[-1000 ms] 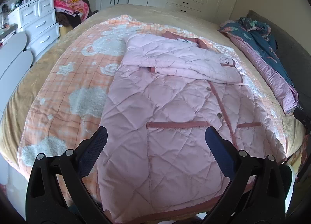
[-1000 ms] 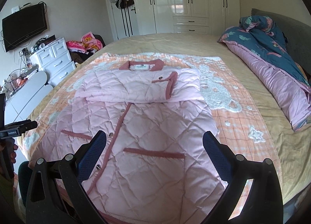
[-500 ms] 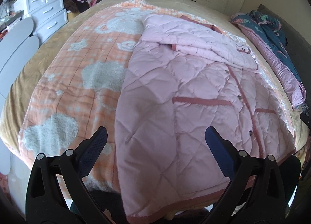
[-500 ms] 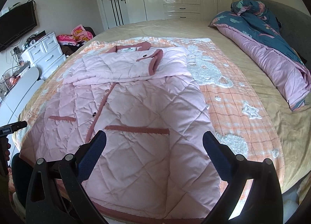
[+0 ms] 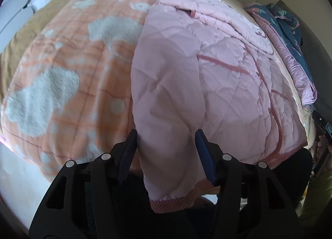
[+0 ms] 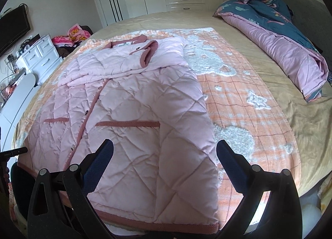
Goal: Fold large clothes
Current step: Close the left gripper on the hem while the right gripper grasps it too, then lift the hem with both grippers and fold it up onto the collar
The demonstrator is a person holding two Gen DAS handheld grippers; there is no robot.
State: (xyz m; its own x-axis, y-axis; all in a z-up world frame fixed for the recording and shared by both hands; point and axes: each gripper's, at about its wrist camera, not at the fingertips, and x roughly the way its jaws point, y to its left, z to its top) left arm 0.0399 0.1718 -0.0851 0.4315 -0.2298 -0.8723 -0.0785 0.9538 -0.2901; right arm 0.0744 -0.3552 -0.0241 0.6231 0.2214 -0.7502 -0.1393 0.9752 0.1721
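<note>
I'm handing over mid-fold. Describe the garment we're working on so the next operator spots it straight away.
On the big bed, look at the orange checked blanket with white fluffy patches. The pink quilted coat lies flat on it, sleeves folded across the chest, hem at the near edge between the left gripper fingers. Its dusty-rose trim and pocket bands set it apart from the navy-and-lilac duvet bunched along the right side.

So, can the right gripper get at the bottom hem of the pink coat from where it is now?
Probably yes. The right gripper is open above the pink coat, and the hem lies uncovered at the bed's near edge, just below its fingers. Nothing is in the way.
</note>
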